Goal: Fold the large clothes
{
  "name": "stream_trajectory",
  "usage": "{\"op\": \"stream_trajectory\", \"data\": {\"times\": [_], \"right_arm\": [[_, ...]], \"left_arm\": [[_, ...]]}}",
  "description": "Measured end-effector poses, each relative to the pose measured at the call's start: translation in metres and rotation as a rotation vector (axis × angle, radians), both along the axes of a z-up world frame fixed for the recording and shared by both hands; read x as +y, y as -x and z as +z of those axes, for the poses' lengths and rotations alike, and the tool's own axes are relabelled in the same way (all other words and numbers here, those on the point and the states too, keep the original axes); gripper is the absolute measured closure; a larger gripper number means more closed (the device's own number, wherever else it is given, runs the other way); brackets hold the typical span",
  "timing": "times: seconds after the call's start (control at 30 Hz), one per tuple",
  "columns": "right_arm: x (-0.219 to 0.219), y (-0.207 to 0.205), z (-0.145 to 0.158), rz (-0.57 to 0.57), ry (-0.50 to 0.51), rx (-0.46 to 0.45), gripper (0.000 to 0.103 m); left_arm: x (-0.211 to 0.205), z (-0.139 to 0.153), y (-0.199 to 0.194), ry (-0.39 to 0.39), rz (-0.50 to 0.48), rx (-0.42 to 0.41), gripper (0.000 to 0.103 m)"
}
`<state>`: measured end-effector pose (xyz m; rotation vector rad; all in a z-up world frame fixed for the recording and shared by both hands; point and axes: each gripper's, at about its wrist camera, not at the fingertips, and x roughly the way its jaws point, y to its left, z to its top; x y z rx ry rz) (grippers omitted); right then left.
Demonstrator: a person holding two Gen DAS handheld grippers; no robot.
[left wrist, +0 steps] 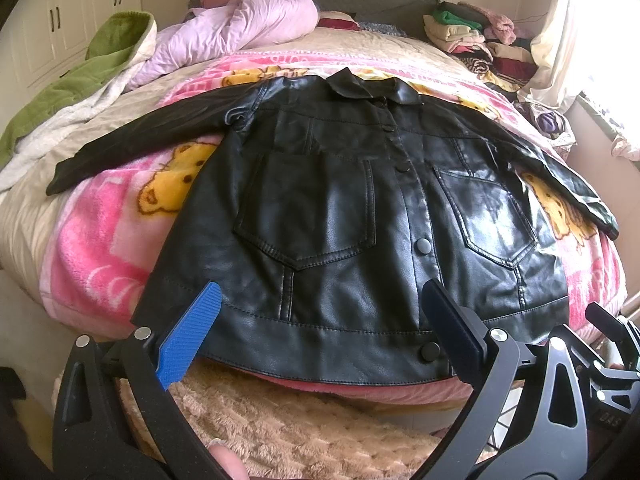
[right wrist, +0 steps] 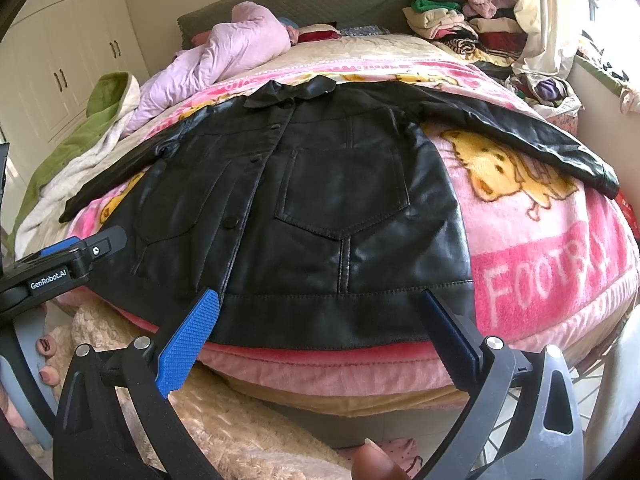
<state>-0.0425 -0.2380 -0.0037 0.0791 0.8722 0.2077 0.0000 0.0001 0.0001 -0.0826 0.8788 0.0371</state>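
A black leather jacket (left wrist: 344,200) lies flat and buttoned on a pink cartoon blanket (left wrist: 96,248), front side up, collar toward the headboard and both sleeves spread out sideways. My left gripper (left wrist: 320,300) is open just above the jacket's hem, left of the button line, holding nothing. In the right wrist view the same jacket (right wrist: 320,208) fills the middle. My right gripper (right wrist: 318,304) hovers open over the hem on the jacket's right half, empty. The left gripper's body (right wrist: 60,268) shows at the left edge of the right wrist view.
A lilac quilt (left wrist: 240,28) and a green-lined blanket (left wrist: 80,80) lie bunched at the bed's far left. A stack of folded clothes (left wrist: 472,32) sits at the far right by the curtain (left wrist: 560,32). White wardrobe doors (left wrist: 68,20) stand left. A beige fluffy rug (left wrist: 280,420) lies below the bed edge.
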Motion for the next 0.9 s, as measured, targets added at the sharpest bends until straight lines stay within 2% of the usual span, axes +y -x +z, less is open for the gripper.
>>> {"op": "stream_trajectory", "data": {"times": [0.9], "right_arm": [[0.0023, -0.0002, 0.0008, 0.003, 0.000, -0.003, 0.004]], "left_arm": [[0.0000, 0.0001, 0.0000, -0.003, -0.001, -0.006, 0.009]]}}
